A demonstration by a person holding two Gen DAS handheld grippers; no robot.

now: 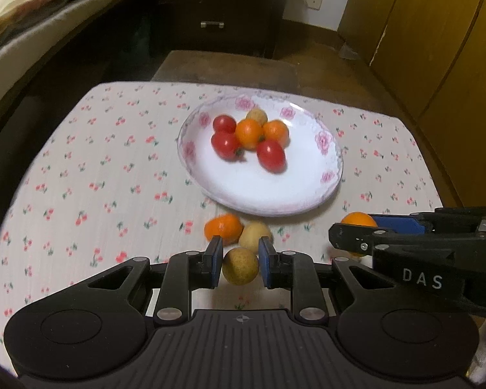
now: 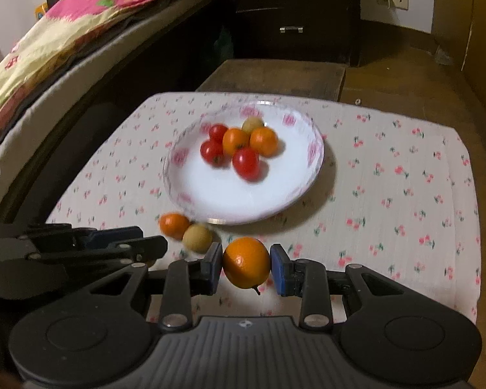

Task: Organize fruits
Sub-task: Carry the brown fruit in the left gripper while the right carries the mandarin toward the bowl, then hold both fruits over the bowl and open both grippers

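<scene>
A tan fruit [image 1: 240, 265] sits clamped between the blue pads of the left gripper [image 1: 239, 261], nearest the lens, while the right gripper [image 2: 246, 264] is closed on an orange [image 2: 246, 262] in the same way. Both fruits appear lifted clear of the cherry-print tablecloth [image 1: 97, 168], though blur makes the gap hard to judge.

Just ahead of the left gripper two pieces lie loose on the cloth, touching each other: a small orange fruit [image 1: 223, 228] and a second tan fruit [image 1: 254, 235], both just short of the plate's near rim.

Farther ahead, the flowered plate [image 1: 307, 191] already holds six pieces bunched toward its far side: three red tomatoes [image 1: 270, 155], two orange fruits [image 1: 249, 133] and one tan one [image 1: 257, 116].

By this showing the sorting is well past halfway (six in, four out). What seems left is to carry the two gripped fruits forward over the rim and set them down, then to collect the pair on the cloth. The near half of the plate is bare, so room looks ample.
</scene>
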